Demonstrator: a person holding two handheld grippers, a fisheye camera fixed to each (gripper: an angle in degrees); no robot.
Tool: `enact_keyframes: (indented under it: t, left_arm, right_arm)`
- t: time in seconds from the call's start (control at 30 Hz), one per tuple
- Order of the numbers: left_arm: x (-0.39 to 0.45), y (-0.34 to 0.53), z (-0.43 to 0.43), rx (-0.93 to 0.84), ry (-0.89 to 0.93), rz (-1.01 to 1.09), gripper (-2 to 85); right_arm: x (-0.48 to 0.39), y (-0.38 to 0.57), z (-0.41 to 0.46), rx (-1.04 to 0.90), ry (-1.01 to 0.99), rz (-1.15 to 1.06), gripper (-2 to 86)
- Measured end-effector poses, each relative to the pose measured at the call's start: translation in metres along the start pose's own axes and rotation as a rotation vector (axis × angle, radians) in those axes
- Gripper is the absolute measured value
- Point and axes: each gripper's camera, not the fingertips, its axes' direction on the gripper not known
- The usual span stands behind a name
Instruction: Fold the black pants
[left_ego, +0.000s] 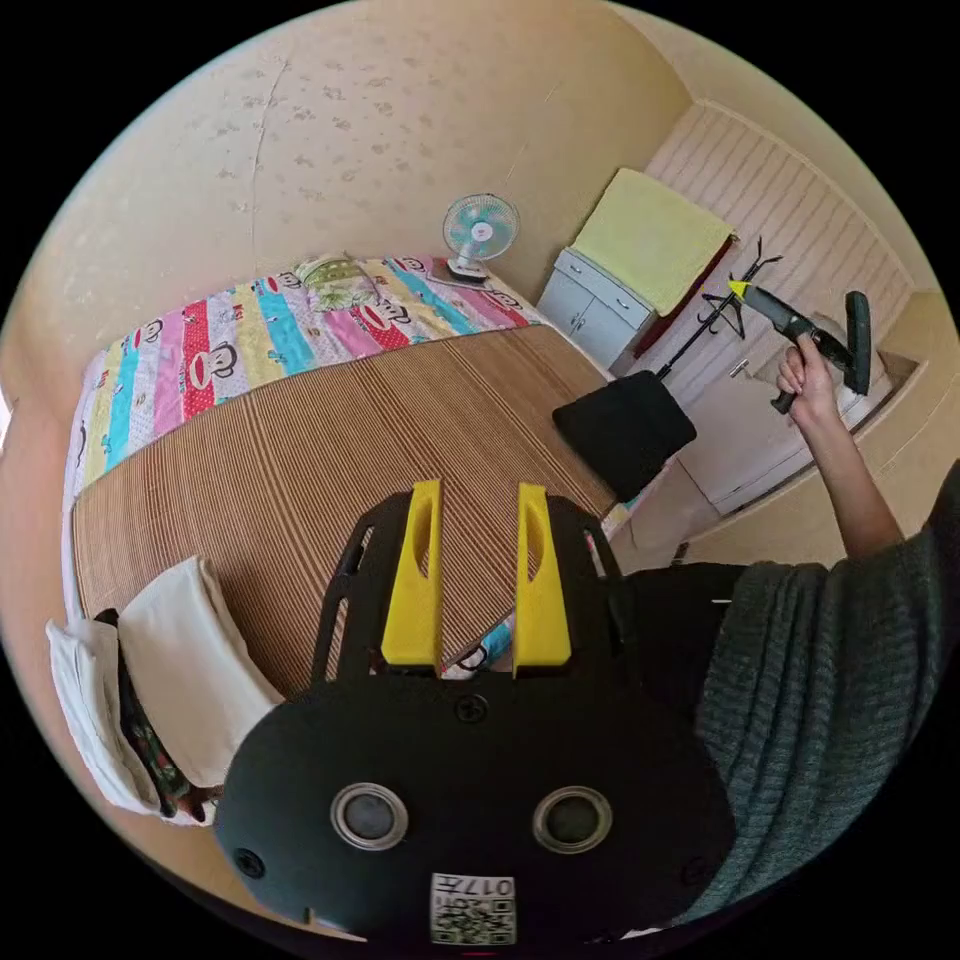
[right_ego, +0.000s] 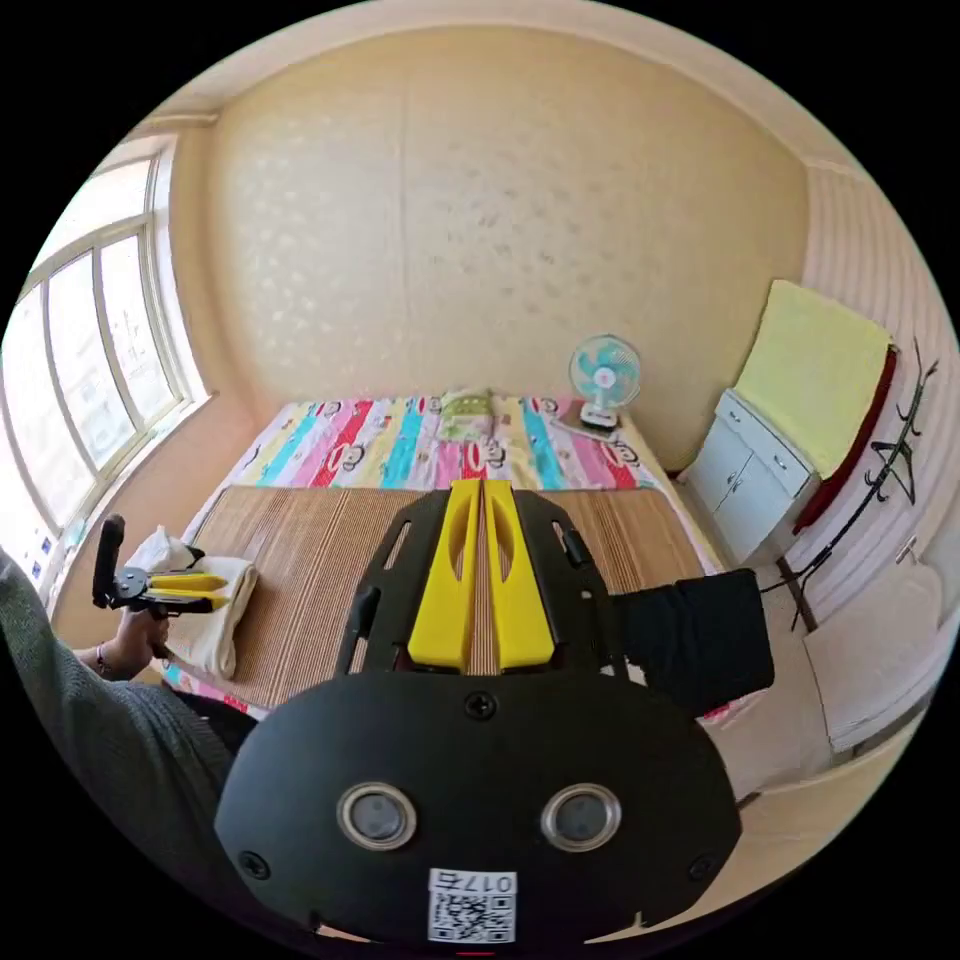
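The black pants (left_ego: 625, 430) lie folded into a compact rectangle at the corner of the striped bamboo mat (left_ego: 300, 450) on the bed, partly hanging over its edge. They appear again to the lower right (right_ego: 700, 640) of the right gripper view. My left gripper (left_ego: 480, 490) hovers above the mat with its yellow jaws apart and nothing between them. My right gripper (right_ego: 480, 490) is raised in the air, jaws closed together on nothing. A hand holds that right gripper (left_ego: 742, 291) high beside the coat rack, and the left gripper (right_ego: 222, 592) sits low at the left.
Folded pale clothes (left_ego: 170, 690) are stacked at the mat's near corner (right_ego: 210, 610). A colourful sheet with a pillow (left_ego: 335, 280), a small fan (left_ego: 480, 232), a grey cabinet (left_ego: 590, 305), a coat rack (left_ego: 720, 310) and a window (right_ego: 90, 370) surround the bed.
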Motion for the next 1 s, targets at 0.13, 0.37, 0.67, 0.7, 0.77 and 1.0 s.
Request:
enact_keyframes:
  t: [0.13, 0.37, 0.67, 0.7, 0.77, 1.0]
  left_arm:
    - [0.057, -0.050, -0.007, 0.112, 0.010, 0.029, 11.0]
    - [0.147, -0.094, 0.004, 0.187, -0.077, 0.109, 10.2]
    - [0.200, -0.122, -0.016, 0.249, -0.214, 0.034, 8.5]
    - [0.202, -0.122, -0.020, 0.256, -0.230, 0.025, 8.4]
    - [0.210, -0.120, -0.034, 0.274, -0.289, -0.014, 8.3]
    - [0.217, -0.097, -0.053, 0.259, -0.428, -0.168, 8.2]
  right_arm:
    - [0.074, 0.031, -0.068, 0.145, 0.128, 0.072, 0.3]
    - [0.201, 0.068, -0.128, 0.136, 0.169, 0.124, 0.3]
    - [0.327, 0.127, -0.104, -0.045, 0.245, 0.147, 0.3]
    - [0.344, 0.128, -0.093, -0.063, 0.244, 0.162, 0.3]
    - [0.371, 0.125, -0.074, -0.063, 0.219, 0.191, 0.3]
    - [0.446, 0.097, 0.043, -0.080, -0.008, 0.249, 0.4]
